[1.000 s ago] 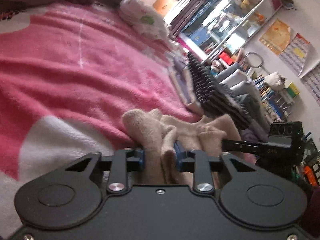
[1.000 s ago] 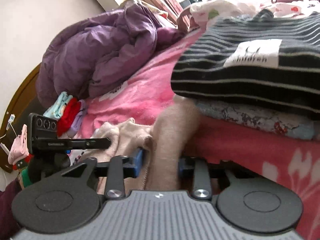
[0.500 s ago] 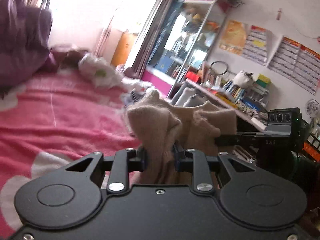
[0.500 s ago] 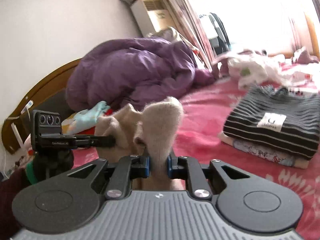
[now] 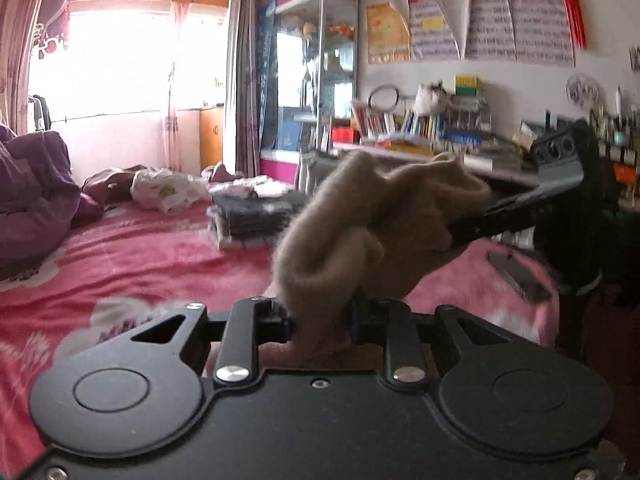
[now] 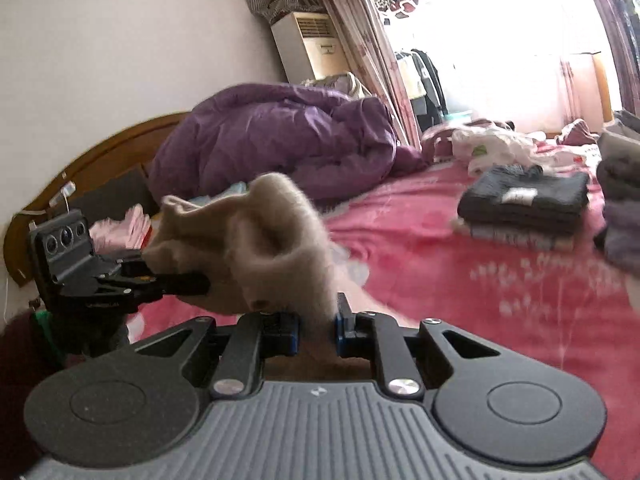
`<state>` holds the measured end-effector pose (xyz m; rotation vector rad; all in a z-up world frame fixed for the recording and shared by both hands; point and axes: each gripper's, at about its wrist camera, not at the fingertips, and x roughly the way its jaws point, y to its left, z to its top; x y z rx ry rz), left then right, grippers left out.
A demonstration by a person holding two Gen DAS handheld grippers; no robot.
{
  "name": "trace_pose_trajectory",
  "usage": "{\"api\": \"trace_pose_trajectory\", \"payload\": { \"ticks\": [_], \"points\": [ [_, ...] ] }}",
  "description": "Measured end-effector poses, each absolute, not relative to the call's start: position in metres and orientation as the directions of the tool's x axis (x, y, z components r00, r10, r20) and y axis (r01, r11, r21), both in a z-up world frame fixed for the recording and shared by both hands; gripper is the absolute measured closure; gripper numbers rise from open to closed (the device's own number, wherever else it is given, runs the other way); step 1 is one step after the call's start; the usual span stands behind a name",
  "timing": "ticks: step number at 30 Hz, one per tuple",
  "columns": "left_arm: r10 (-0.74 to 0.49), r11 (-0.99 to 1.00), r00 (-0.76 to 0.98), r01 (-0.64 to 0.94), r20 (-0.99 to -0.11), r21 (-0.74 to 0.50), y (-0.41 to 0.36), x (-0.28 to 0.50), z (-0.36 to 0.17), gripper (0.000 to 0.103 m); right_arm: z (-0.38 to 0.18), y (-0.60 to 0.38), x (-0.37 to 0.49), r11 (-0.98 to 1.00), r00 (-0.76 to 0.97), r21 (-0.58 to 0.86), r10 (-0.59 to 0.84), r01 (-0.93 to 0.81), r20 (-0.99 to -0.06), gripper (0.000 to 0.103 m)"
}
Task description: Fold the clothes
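Observation:
A fuzzy beige garment (image 5: 360, 232) hangs bunched between both grippers, lifted above the pink bed. My left gripper (image 5: 320, 322) is shut on one edge of it. My right gripper (image 6: 316, 328) is shut on another edge (image 6: 280, 248). Each gripper shows in the other's view: the right one (image 5: 472, 232) at right in the left wrist view, the left one (image 6: 172, 284) at left in the right wrist view. The lower part of the garment is hidden below the gripper bodies.
A pink blanket (image 5: 120, 256) covers the bed. A stack of folded clothes topped by a dark striped piece (image 6: 524, 200) lies on it. A purple duvet (image 6: 280, 140) is heaped by the headboard. Loose white clothes (image 5: 168, 190) lie further off. A cluttered desk (image 5: 420, 148) stands beside the bed.
Both grippers have risen from the bed with the beige garment, which now hangs in the air. The views have tilted up toward the room, and the striped stack is now farther away.

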<state>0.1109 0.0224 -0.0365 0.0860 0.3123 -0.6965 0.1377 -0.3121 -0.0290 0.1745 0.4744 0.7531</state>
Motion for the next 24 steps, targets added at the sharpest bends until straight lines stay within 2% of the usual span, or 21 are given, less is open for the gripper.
{"api": "trace_pose_trajectory", "payload": {
  "ticks": [8,13,14,16,18,20,22,24],
  "points": [
    [-0.540,0.723,0.706,0.668,-0.459,0.176,-0.009,0.046,-0.070,0.079,-0.066,-0.319,0.078,0.768,0.662,0.395,0.637,-0.504,-0.394,0.080],
    [-0.462,0.667,0.663,0.697,-0.589,0.261,-0.010,0.024,-0.091,0.069,-0.077,-0.316,0.044,0.788,0.627,0.359,0.616,-0.500,-0.477,0.077],
    [-0.473,0.669,0.640,0.708,-0.605,0.226,-0.005,0.022,-0.090,0.060,-0.076,-0.317,0.038,0.787,0.616,0.349,0.616,-0.509,-0.490,0.075],
    [-0.514,0.676,0.601,0.723,-0.613,0.143,0.008,0.018,-0.085,0.051,-0.073,-0.320,0.025,0.780,0.594,0.336,0.622,-0.528,-0.511,0.069],
    [-0.583,0.682,0.573,0.730,-0.576,0.037,0.024,0.015,-0.076,0.050,-0.068,-0.326,0.014,0.771,0.577,0.338,0.631,-0.540,-0.519,0.053],
    [-0.640,0.682,0.570,0.731,-0.516,-0.039,0.033,0.012,-0.066,0.047,-0.064,-0.336,0.006,0.758,0.577,0.360,0.649,-0.543,-0.496,0.042],
    [-0.682,0.683,0.580,0.723,-0.445,-0.106,0.040,0.013,-0.056,0.045,-0.061,-0.346,0.005,0.745,0.584,0.412,0.667,-0.524,-0.462,0.037],
    [-0.657,0.735,0.621,0.654,-0.428,-0.180,0.043,0.026,-0.054,0.045,-0.062,-0.350,0.011,0.755,0.612,0.454,0.653,-0.473,-0.447,0.036]
  ]
}}
